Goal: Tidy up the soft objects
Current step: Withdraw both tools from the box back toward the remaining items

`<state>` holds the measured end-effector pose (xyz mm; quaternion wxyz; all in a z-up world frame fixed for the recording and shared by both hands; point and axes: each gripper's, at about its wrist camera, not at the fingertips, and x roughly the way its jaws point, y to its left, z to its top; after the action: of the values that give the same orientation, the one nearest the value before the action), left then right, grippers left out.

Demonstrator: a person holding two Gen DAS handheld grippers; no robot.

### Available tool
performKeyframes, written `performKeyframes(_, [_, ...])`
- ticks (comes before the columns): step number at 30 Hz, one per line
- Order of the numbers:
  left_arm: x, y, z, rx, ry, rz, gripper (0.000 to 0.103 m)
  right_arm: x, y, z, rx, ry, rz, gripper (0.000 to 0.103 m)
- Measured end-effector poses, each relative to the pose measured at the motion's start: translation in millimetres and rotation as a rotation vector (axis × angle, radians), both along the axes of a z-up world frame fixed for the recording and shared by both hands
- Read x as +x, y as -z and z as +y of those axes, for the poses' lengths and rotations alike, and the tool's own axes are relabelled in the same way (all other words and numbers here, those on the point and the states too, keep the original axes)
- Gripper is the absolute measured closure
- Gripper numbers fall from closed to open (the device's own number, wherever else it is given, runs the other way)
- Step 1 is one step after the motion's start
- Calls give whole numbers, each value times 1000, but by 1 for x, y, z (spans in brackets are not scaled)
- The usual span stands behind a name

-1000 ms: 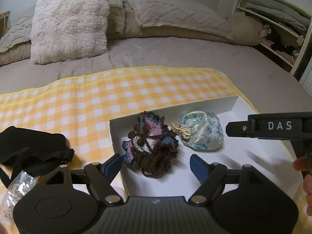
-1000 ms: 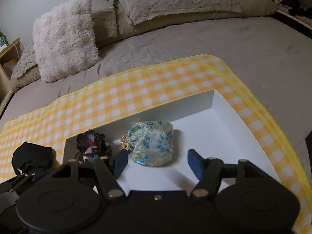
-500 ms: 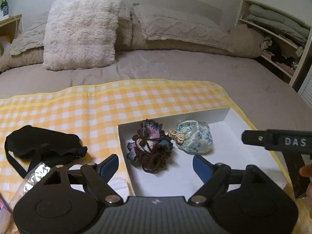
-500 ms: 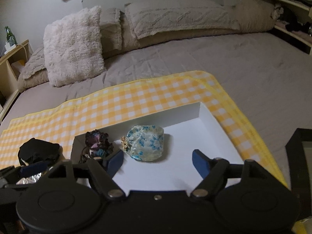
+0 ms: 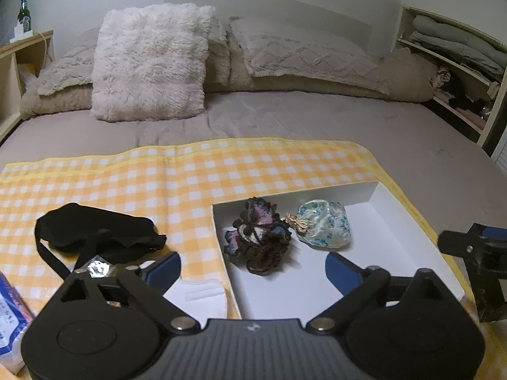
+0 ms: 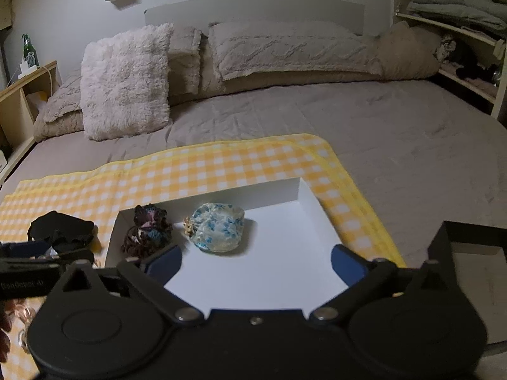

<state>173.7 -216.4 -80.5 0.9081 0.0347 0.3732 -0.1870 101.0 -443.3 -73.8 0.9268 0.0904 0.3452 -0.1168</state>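
A shallow white box (image 5: 408, 218) (image 6: 294, 199) lies on a yellow checked cloth (image 5: 177, 177) (image 6: 196, 174) on the bed. Inside it sit a brown, pink and blue crocheted piece (image 5: 256, 237) (image 6: 147, 229) and, to its right, a pale blue floral pouch (image 5: 326, 229) (image 6: 218, 229). A black fabric item with straps (image 5: 95, 234) (image 6: 60, 231) rests on the cloth left of the box. My left gripper (image 5: 253, 269) hangs near the box's front left, jaws opening wide with nothing between them. My right gripper (image 6: 256, 261) hovers over the box's front, jaws opening, also empty.
A white folded item (image 5: 199, 294) and a shiny wrapped packet (image 5: 98, 267) lie near the front left. A blue and white pack (image 5: 9, 316) is at the far left. Pillows (image 5: 152, 63) line the headboard. Shelves (image 5: 459, 63) stand at right, a bedside unit with a green bottle (image 5: 23, 14) at left.
Both grippers have pulled back and risen from the box, and their jaws have spread wider. The crocheted piece and the pouch stay in the box.
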Motion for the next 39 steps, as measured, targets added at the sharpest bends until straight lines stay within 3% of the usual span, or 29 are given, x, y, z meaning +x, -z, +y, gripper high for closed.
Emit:
performKeyframes(20, [-35,-25,26,-21,-35,-16,0,-46,-14,3,-31,-26,-35,0])
performKeyframes(30, [-42,-35,67,-4,-100,-46,0,-48,-14,8,-18,-3,-48,0])
performKeyframes(39, [-40,-32,119,59,-178,-47,0,-32,-16,34,-4,-35,-64,0])
